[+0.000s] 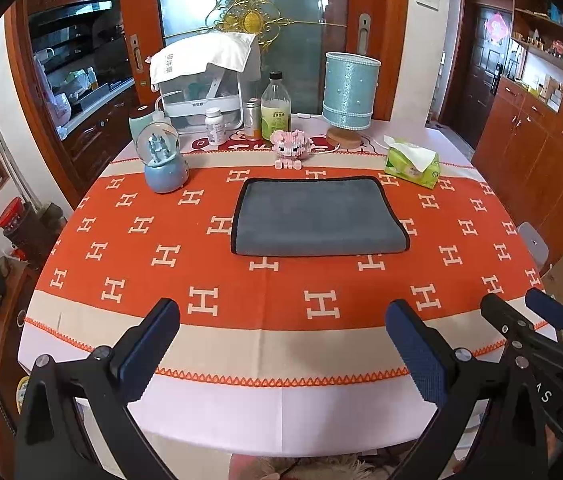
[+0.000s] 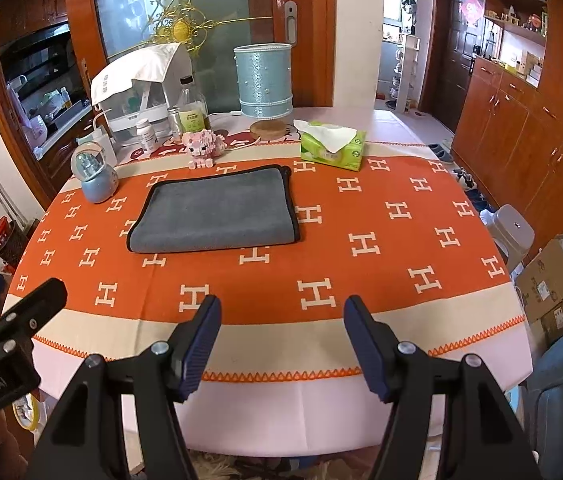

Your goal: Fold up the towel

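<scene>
Grey towel point(image 1: 317, 216) lies seemingly folded before the pig; left gripper point(image 1: 281, 344) and right gripper point(image 2: 281, 344) hover spread, empty, ready.

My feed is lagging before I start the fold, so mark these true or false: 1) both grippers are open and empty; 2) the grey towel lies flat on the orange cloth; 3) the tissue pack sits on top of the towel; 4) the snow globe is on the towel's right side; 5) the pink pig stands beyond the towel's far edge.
1) True: the left gripper and right gripper are open, holding nothing.
2) True: the grey towel lies flat on the orange cloth.
3) False: the tissue pack sits on the cloth, apart from the towel.
4) False: the snow globe is to its left.
5) True: the pink pig stands beyond the far edge.
</scene>
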Demonstrator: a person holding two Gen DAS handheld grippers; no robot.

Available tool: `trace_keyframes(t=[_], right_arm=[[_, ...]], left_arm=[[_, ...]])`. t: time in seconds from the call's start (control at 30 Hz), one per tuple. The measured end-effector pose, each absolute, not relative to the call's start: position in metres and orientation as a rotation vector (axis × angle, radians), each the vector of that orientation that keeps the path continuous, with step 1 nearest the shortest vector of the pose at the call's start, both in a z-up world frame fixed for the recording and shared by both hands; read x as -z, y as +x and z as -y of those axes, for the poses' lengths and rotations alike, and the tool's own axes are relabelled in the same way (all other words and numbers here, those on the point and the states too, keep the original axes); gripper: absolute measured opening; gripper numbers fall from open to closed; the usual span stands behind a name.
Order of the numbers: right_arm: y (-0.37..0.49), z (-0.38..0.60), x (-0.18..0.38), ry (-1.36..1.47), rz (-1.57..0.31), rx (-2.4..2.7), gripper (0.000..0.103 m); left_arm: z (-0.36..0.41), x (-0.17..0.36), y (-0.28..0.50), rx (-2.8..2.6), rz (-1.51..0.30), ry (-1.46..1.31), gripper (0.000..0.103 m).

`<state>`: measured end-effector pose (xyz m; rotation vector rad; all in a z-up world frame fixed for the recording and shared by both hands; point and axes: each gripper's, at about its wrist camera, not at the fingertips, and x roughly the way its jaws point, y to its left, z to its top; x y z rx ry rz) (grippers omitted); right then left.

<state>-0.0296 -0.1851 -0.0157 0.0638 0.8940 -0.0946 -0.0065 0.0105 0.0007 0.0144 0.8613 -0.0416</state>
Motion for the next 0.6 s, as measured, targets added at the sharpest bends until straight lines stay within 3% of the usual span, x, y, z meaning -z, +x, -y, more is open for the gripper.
trace_keyframes(t=[0.6], right_arm=[[-0.0287, 0.1859, 0.0156, 0.061, -0.889, 0.094, 0.064]], left_arm=[[-0.0045, -0.0006, -0.002, 0.045, -0.862, 0.025, 0.102]])
